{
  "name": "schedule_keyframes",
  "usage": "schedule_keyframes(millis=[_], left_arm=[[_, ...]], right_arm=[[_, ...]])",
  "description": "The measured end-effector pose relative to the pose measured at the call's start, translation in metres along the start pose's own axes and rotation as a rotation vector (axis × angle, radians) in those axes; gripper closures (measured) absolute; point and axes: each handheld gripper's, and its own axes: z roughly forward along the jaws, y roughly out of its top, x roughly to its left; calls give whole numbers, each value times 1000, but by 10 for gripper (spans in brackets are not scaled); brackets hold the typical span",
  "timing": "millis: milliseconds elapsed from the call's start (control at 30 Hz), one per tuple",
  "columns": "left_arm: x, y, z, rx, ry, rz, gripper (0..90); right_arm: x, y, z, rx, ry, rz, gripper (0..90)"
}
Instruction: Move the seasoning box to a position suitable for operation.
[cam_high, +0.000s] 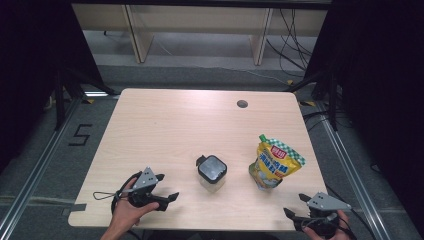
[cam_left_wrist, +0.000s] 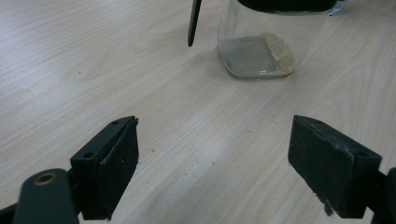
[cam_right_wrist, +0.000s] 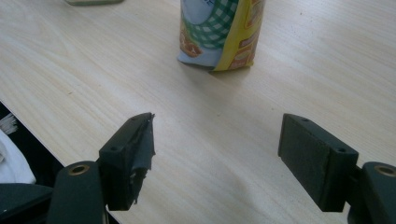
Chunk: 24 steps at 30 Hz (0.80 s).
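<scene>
- Left claw (cam_high: 162, 189), gaping empty, is lying nearer the black-lidded glass jar (cam_high: 212, 172), facing it.
- Right claw (cam_high: 295, 206), also gaping empty, is pointing toward the upright yellow spouted pouch (cam_high: 274, 163) right of the jar.

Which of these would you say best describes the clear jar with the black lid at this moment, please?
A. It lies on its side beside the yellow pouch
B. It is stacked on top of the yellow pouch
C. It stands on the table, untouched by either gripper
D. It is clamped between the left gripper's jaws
C: the jar stands upright on the table, well apart from the open left gripper, the open right gripper and the yellow pouch.
</scene>
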Motion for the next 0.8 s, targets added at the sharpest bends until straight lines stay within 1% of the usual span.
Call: schedule_keyframes(millis=[33,67,100,133,167,200,233,267,300,333,367,400,433,467,500,533,600,633,667,700,733,767,800], left_arm=[[1,0,0,-4,2,2,161],[0,0,0,-3,5,-21,163],[2,0,0,2,16,-16,165],[1,0,1,-17,17,-36,166],[2,0,1,-16,13,-29,168],[2,0,1,-19,16,-25,171],[2,0,1,-22,16,-29,174],[4,2,0,-2,20,-10,176],[4,2,0,-2,20,-10,177],[4,4,0,-13,6,-19,177],[2,4,1,-33,4,-59,177],[3,6,0,-28,5,-38,177],[2,8,0,-31,0,-52,178],[3,10,0,-35,4,-35,181],[2,12,0,-46,-1,-32,185],[1,14,1,-55,-5,-40,188],[1,17,1,-52,-5,-33,192],[1,24,3,-70,-9,-28,194],[1,29,2,-68,-9,-28,198],[1,33,3,-80,-12,-23,202],[0,38,3,-85,-2,-46,204],[0,38,3,-85,-2,-46,209],[2,49,4,-97,6,-38,223]], right_arm=[[1,0,0,1,1,7,278],[1,0,0,2,0,11,279],[0,0,0,8,7,9,278],[-2,-1,1,-8,5,-19,278],[-3,-1,1,-7,-3,-26,278],[-2,-1,0,4,6,-8,278],[2,-1,-1,17,6,33,278],[-1,-1,-1,-5,2,-5,278],[-1,-1,-1,1,0,-3,278],[-1,-1,-2,1,0,-4,281],[-1,-1,-2,-2,-3,-11,290],[-1,-1,-1,-10,-6,-20,295],[-1,-1,-1,-12,-4,-21,295],[0,-1,-2,-7,3,-6,295],[0,-1,-2,-8,8,-1,295],[1,-1,-2,0,16,11,295],[1,-1,-1,-4,22,6,295],[4,-1,-2,8,12,18,295],[3,-1,-1,-4,9,10,295],[2,-1,-2,2,19,13,295],[1,-1,-1,-7,21,-3,295],[2,-1,-2,-5,20,3,295],[1,-1,-1,-5,16,-8,295]])
